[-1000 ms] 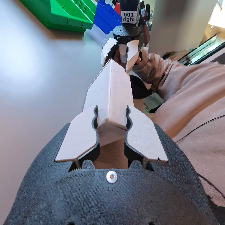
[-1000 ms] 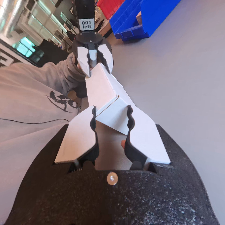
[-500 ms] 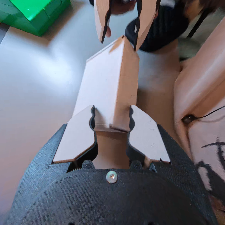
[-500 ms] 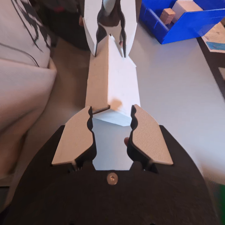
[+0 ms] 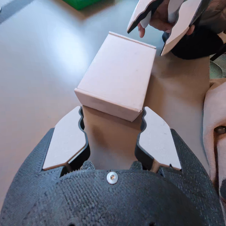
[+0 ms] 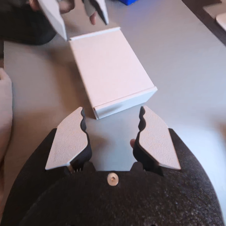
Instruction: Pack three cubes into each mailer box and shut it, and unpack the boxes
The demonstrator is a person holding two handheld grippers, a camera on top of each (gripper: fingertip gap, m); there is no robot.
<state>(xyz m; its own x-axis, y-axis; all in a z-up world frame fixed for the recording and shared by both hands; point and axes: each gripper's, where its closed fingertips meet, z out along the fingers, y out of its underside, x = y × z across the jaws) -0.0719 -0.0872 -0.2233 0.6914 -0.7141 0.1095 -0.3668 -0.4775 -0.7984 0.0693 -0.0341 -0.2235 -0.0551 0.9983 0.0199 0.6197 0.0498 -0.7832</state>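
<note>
A closed white mailer box (image 5: 117, 75) lies flat on the grey table, its lid shut. It also shows in the right wrist view (image 6: 110, 72). My left gripper (image 5: 112, 110) is open, its fingertips just short of the box's near end, holding nothing. My right gripper (image 6: 111, 108) is open and empty at the box's opposite end. Each gripper shows in the other's view beyond the box, the right one (image 5: 145, 42) and the left one (image 6: 85, 31), both open. No cubes are in view.
A green bin's corner (image 5: 80, 4) is at the far left of the table, a blue bin's edge (image 6: 129, 2) at the far side. The person's light sleeve (image 5: 215, 122) and dark clothing (image 6: 22, 24) are close along the table edge (image 6: 203, 19).
Both grippers held the box up on edge between them; now it lies flat on the table, both have let go and opened wide, drawn back a little.
</note>
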